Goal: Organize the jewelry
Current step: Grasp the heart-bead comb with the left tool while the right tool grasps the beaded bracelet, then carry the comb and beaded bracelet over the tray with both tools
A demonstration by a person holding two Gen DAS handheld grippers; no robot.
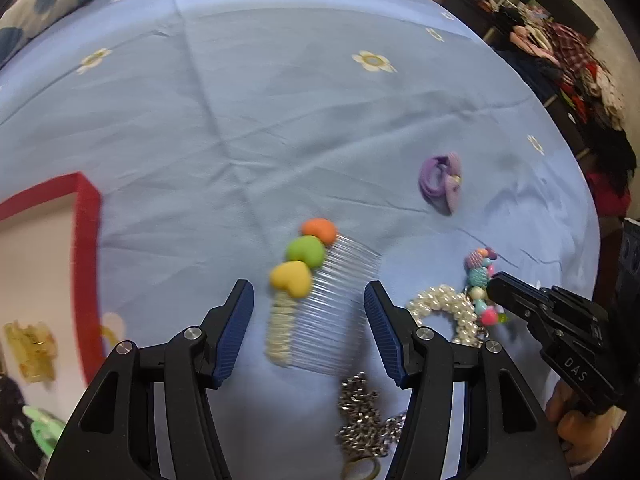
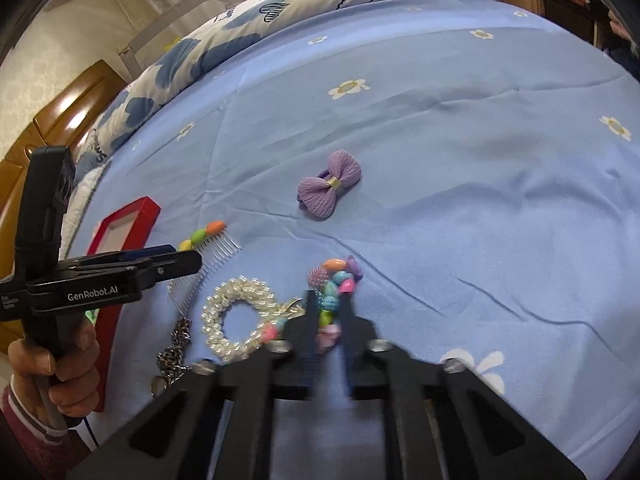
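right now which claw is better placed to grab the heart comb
Left. The left claw is open with the heart comb between its fingers; the right claw is shut on the colourful bead bracelet.

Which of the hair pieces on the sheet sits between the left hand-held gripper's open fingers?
The clear comb topped with orange, green and yellow hearts. The purple bow lies farther off, well beyond the left hand-held gripper.

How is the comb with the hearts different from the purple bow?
The comb is hard, with clear teeth and three hearts in orange, green and yellow; the bow is soft cloth, all purple with a small gold band. The comb lies between the open left tongs; the bow lies alone, farther up the sheet. Both rest flat on the blue sheet, outside the red box.
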